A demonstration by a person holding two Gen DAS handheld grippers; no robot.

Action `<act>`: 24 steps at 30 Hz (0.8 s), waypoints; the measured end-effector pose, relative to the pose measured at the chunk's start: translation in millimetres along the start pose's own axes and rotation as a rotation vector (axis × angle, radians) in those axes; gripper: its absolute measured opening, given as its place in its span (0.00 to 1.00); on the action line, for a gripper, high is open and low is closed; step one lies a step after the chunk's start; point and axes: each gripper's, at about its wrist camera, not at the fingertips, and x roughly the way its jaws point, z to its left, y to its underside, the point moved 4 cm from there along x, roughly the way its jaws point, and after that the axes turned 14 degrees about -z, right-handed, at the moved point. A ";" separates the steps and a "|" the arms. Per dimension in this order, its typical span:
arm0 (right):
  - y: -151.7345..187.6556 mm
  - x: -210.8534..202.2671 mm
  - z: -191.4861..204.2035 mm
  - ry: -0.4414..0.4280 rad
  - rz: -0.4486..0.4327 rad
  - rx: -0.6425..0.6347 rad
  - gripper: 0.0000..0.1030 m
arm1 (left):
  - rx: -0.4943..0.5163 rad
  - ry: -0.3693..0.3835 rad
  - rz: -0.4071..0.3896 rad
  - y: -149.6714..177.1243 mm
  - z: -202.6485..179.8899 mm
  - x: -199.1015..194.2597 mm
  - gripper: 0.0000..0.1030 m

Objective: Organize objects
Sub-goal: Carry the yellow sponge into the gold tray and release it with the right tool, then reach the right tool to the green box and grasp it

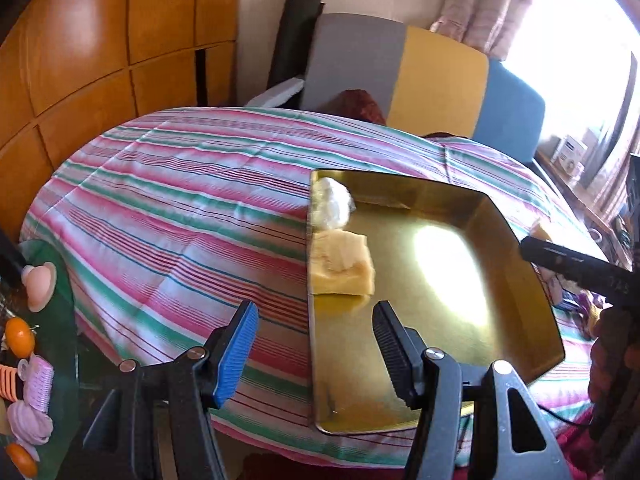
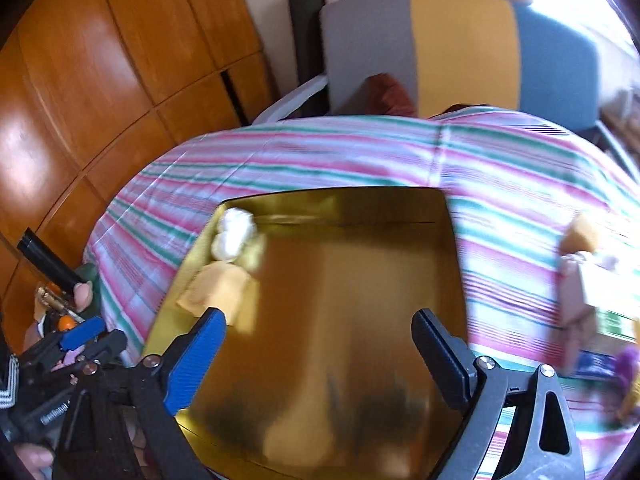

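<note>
A shiny gold tray (image 1: pixel 516 280) (image 2: pixel 448 264) lies on the striped tablecloth. In its far left corner sit a white wrapped ball (image 1: pixel 331 203) (image 2: pixel 234 232) and a yellow sponge block (image 1: pixel 343 266) (image 2: pixel 218 292). My left gripper (image 1: pixel 316 354) is open and empty, hovering over the tray's near left edge. My right gripper (image 2: pixel 320 354) is open and empty above the tray's near half. A yellow sponge piece (image 1: pixel 541 232) (image 2: pixel 582 232) lies on the cloth right of the tray.
Small toys and hair rollers (image 1: pixel 36 384) lie on a green surface at the far left. Boxes and clutter (image 2: pixel 592 304) sit on the cloth at the right. A grey, yellow and blue chair back (image 1: pixel 436 80) stands behind the table. Wooden cabinets (image 1: pixel 100 60) fill the left.
</note>
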 end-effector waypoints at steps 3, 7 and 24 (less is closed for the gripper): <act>-0.7 -19.4 -27.4 0.046 -0.031 0.012 0.94 | 0.018 0.026 0.005 1.2 -11.6 -0.6 0.59; -2.4 -43.3 -67.3 0.117 -0.066 0.042 0.94 | 0.050 0.061 0.011 2.5 -28.6 -2.4 0.59; 11.2 -108.0 -256.0 0.490 -0.180 0.256 0.99 | 0.227 0.140 0.021 -2.4 -108.9 1.1 0.59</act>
